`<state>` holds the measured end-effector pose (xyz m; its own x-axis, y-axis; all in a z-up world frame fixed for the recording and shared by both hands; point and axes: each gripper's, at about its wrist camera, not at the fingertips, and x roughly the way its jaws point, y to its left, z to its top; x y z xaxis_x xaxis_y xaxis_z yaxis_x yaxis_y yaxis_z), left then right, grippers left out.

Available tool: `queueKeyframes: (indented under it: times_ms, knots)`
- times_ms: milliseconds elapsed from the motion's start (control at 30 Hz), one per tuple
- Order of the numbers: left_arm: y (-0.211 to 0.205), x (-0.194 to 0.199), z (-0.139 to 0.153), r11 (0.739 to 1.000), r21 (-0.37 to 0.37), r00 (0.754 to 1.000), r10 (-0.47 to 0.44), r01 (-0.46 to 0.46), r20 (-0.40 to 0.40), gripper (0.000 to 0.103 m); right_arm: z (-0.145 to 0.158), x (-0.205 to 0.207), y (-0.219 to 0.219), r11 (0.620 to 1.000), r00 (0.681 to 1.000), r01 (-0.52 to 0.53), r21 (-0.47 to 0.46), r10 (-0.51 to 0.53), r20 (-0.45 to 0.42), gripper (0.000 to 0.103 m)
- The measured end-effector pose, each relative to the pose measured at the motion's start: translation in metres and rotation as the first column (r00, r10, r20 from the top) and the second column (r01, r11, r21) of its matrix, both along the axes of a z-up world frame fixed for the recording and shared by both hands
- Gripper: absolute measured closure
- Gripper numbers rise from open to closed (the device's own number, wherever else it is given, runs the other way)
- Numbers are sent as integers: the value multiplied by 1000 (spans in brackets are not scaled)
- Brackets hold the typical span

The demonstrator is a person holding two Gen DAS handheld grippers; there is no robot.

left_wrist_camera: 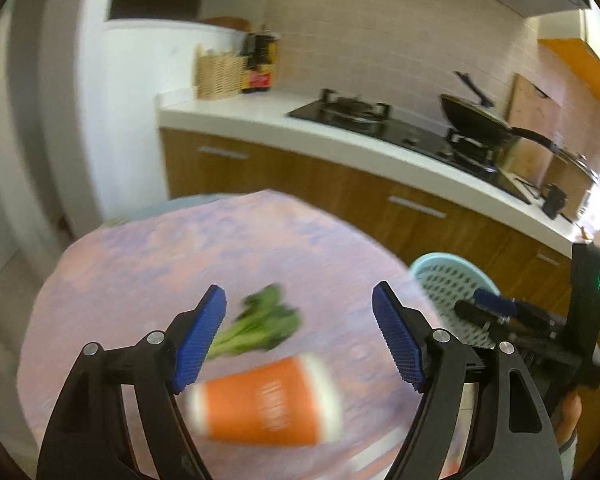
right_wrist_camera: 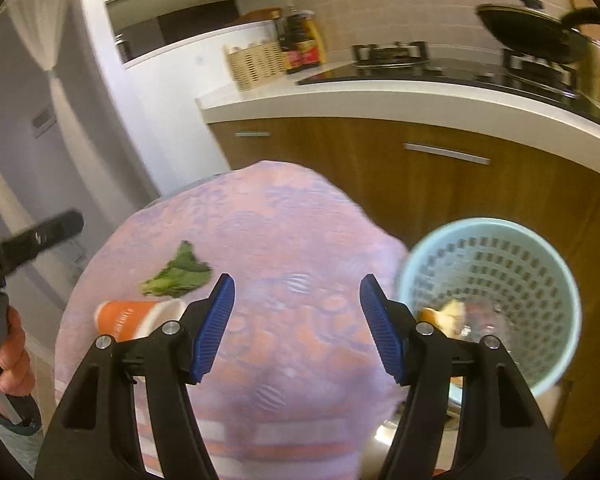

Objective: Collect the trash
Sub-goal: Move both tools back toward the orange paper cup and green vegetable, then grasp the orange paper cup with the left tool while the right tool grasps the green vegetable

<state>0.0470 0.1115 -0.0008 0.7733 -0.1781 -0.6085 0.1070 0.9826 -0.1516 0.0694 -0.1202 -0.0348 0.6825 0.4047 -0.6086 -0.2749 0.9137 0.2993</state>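
Note:
An orange paper cup (left_wrist_camera: pixel 266 402) lies on its side on the pink-clothed round table (left_wrist_camera: pixel 148 264), with a green leafy vegetable scrap (left_wrist_camera: pixel 260 326) just beyond it. My left gripper (left_wrist_camera: pixel 300 340) is open and empty, hovering over the cup. In the right wrist view the cup (right_wrist_camera: pixel 134 318) and the leaf (right_wrist_camera: pixel 178 274) lie left of my right gripper (right_wrist_camera: pixel 296 324), which is open and empty above the table (right_wrist_camera: pixel 284 236). A light blue perforated bin (right_wrist_camera: pixel 492 292) stands to the right beside the table, with some scraps inside; it also shows in the left wrist view (left_wrist_camera: pixel 448 284).
A kitchen counter (left_wrist_camera: pixel 340 136) with wooden cabinets runs behind the table, carrying a gas hob (left_wrist_camera: pixel 360 114), a black pan (left_wrist_camera: pixel 484 120), a wicker basket (left_wrist_camera: pixel 218 74) and sauce bottles (left_wrist_camera: pixel 262 62). A white wall (left_wrist_camera: pixel 56 120) stands at the left.

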Motion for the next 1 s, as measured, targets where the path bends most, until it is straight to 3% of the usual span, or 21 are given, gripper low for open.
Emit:
queueKeyframes:
  times_ms: [167,300,533,733,800,833,867,933,1000]
  knots:
    - [45,-9,-26,999,-29,997,36,-38,-67,29,-11,10,43,998,997,-67,11,67,-30,42]
    - [63,-20,-51,998,-50,993,33,-39,-112,29,-15,18,79,991,991,-129,-32,128,-45,42]
    - [64,-22,-78,995,-97,986,-33,17,-160,29,-23,61,128,969,965,-246,-27,242,-100,42]
    - [47,-21,-88,991,-93,979,-110,95,-173,29,-51,94,158,959,942,-281,-28,270,-200,42]
    - [43,-20,-90,989,-90,975,-128,113,-179,29,-59,100,164,951,922,-310,15,305,-238,48]
    - [41,-19,-91,988,-91,974,-136,121,-183,29,-62,100,167,946,914,-325,24,320,-249,65]
    - [39,-18,-92,988,-91,972,-142,126,-186,29,-63,99,168,941,909,-336,29,332,-253,73]
    - [36,-18,-93,987,-86,971,-149,135,-189,30,-60,93,167,940,914,-340,22,336,-228,80]
    - [34,-19,-94,986,-87,969,-155,140,-194,31,-53,87,161,945,926,-328,8,323,-195,94]
